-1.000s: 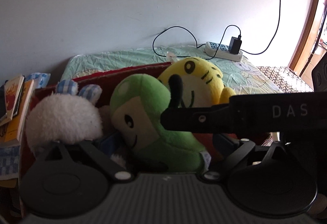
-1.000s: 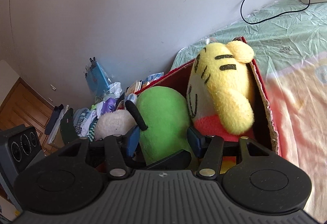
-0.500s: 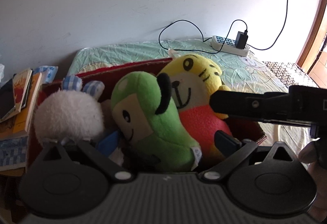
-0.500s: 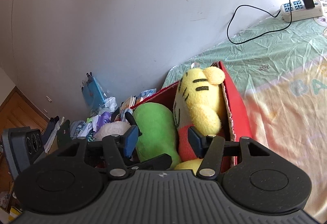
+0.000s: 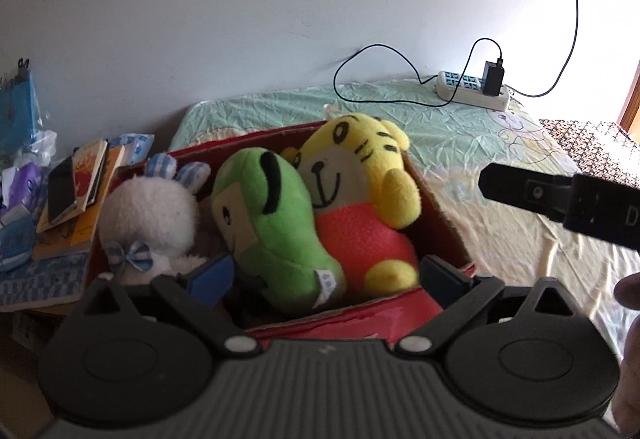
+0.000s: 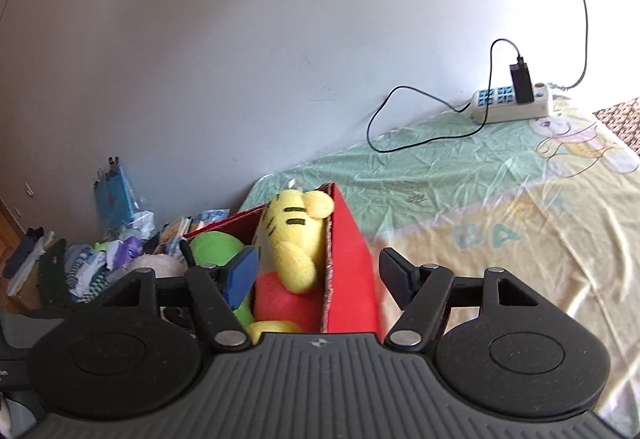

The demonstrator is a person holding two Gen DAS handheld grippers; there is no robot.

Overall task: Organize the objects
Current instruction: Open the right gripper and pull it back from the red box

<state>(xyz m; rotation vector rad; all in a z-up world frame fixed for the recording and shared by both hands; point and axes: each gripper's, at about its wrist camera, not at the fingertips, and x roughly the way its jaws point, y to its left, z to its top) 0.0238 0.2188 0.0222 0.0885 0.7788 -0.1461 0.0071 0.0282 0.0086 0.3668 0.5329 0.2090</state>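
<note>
A red cardboard box stands on the bed and holds three plush toys: a white bunny, a green toy and a yellow tiger. My left gripper is open and empty, just above the box's near edge. My right gripper is open and empty, above the box's right wall; the tiger and green toy show there. The right gripper's body shows at the right in the left wrist view.
A bed with a green and yellow sheet stretches right. A power strip with charger and cables lies by the wall. Books, a phone and clutter sit left of the box. A hand is at the right edge.
Both grippers have pulled back and up from the box. The right gripper has let go of the green toy, opened wide and moved right. All three toys stay in the box.
</note>
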